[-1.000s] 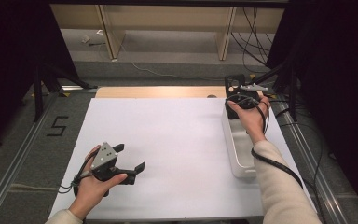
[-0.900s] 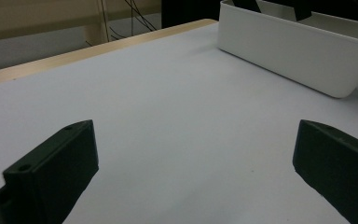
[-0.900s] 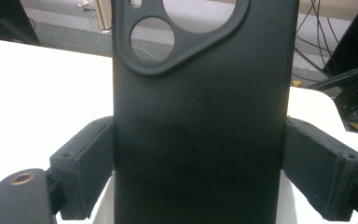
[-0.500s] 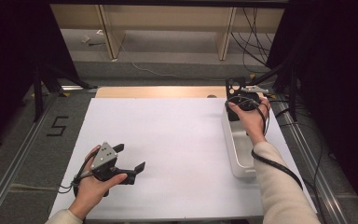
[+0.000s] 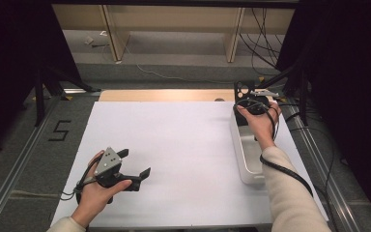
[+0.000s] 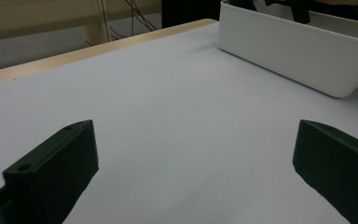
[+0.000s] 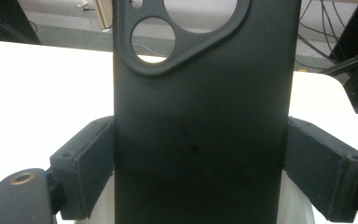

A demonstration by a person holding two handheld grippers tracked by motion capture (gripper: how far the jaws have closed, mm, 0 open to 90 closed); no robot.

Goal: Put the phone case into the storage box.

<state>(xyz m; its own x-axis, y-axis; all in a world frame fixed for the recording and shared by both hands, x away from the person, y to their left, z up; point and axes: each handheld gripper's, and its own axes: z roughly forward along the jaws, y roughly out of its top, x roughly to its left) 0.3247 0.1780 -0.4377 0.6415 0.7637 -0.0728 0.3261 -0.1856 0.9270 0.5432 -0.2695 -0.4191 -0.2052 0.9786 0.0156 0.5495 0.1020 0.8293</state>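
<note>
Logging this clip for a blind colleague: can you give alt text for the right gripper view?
A black phone case stands upright, clamped between the two black jaws of the right hand-held gripper, camera cutouts at its top. Behind it lie a white table and cables.

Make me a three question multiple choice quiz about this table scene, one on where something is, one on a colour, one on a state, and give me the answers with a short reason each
1. Where does the white bin sit on the table?
A. along the person's right side
B. in the middle
C. at the left near corner

2. What colour is the phone case in the right gripper?
A. white
B. black
C. red

3. How are the left gripper jaws set?
A. shut on the case
B. shut on nothing
C. wide open with nothing between them

Answers:
1 A, the high view shows the bin under the right forearm near the table's right edge.
2 B, the right gripper view shows a black case with camera cutouts, clamped between both jaws.
3 C, the left gripper view shows bare white table between the spread jaws.
</note>
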